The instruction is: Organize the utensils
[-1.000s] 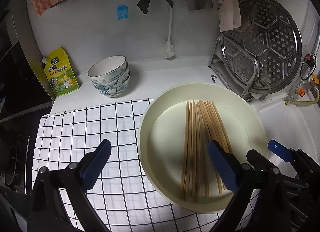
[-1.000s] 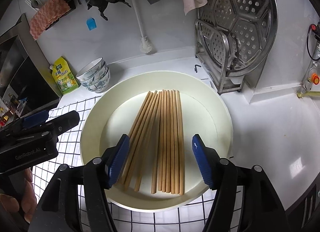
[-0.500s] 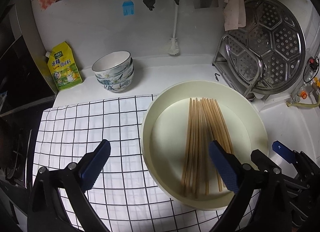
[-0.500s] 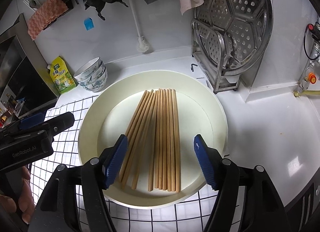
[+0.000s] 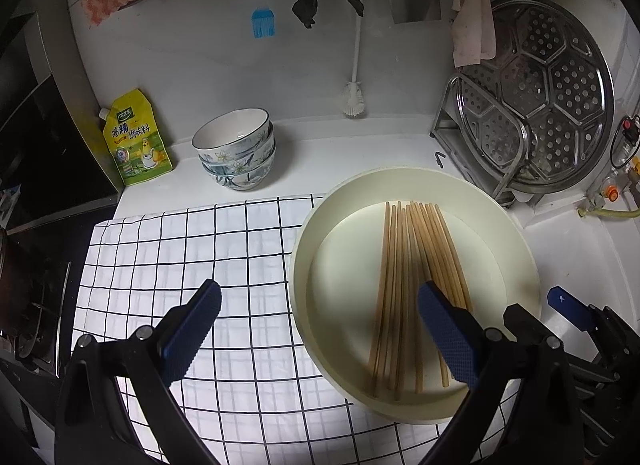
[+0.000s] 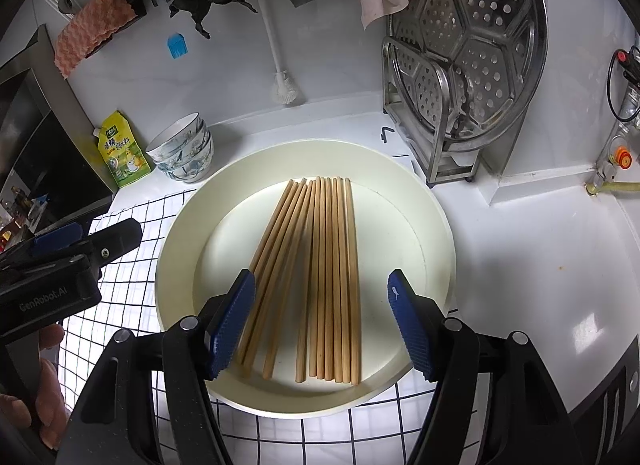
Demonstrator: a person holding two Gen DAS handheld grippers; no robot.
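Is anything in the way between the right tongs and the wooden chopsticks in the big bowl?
No, nothing visible blocks them. The right tongs are wide open just above the near ends of the chopsticks, which lie loose and uncovered in the cream basin. The left tongs are off to the side, over the checkered cloth.

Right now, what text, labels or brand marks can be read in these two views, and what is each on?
"GenRobot.AI": on the body of the left tool, seen in the right wrist view.
Yellow seasoning pouch: large Chinese characters on the front, too blurred to read reliably; its smaller print is illegible.
Nothing else carries readable text.
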